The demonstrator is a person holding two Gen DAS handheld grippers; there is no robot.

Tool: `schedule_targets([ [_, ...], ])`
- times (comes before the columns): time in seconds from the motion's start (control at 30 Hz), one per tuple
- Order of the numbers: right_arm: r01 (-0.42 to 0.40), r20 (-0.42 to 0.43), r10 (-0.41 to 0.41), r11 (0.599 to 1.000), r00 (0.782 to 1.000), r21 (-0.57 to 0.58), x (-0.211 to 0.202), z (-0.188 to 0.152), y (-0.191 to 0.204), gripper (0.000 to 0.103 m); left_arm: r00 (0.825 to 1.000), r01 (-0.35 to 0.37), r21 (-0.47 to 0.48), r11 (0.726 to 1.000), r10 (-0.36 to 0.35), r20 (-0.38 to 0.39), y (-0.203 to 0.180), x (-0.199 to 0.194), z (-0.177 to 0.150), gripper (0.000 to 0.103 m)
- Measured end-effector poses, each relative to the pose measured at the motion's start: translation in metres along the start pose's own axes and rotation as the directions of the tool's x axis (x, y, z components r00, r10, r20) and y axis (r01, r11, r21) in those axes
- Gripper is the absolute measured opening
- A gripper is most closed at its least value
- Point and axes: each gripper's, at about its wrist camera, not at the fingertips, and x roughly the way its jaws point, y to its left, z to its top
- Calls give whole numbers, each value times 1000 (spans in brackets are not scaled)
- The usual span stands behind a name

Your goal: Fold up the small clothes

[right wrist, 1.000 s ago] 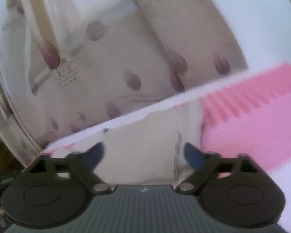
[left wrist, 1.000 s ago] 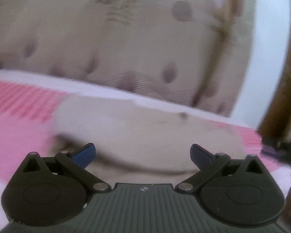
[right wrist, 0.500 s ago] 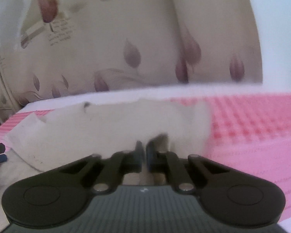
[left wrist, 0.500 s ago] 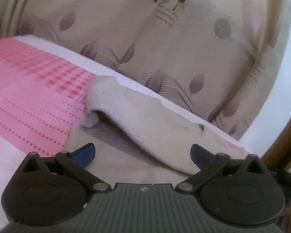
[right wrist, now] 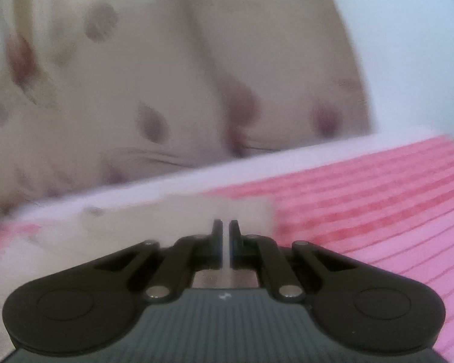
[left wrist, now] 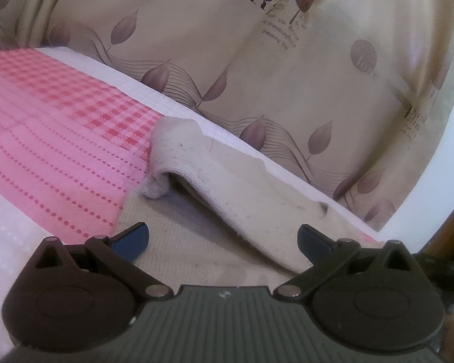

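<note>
right tongs lifted, pinching beige garment

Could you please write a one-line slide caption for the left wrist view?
Open left gripper poised over a partly folded beige knit garment on a pink checked bedcover.

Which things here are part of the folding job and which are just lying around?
Part of the job:
- beige knitted garment, partly folded over itself
- left gripper, open above it
- right gripper, closed on the cloth

Just there:
- pink checked bedspread
- beige leaf-print curtain
</note>
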Motion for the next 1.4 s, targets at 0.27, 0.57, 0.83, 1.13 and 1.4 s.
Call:
schedule_targets([
  [0.27,-1,-168,-21,991,986,-130,18,-11,14,16,1000,2,-1,1000,-2,-8,0,1,0,103],
  [0.57,12,-95,-41,959,995,-283,6,-16,35,6,1000,5,-4,1000,-5,-9,0,2,0,103],
  [0.83,105,17,-103,974,994,-201,12,11,12,6,1000,2,0,1000,-2,-10,1,1,0,103],
  [1.13,188,-129,-207,971,970,-146,45,0,-14,6,1000,-1,1,1000,1,-12,1,0,0,103],
  [1.4,233,-123,-265,947,956,-222,48,-3,0,6,1000,-3,1,1000,3,-15,2,1,1,103],
])
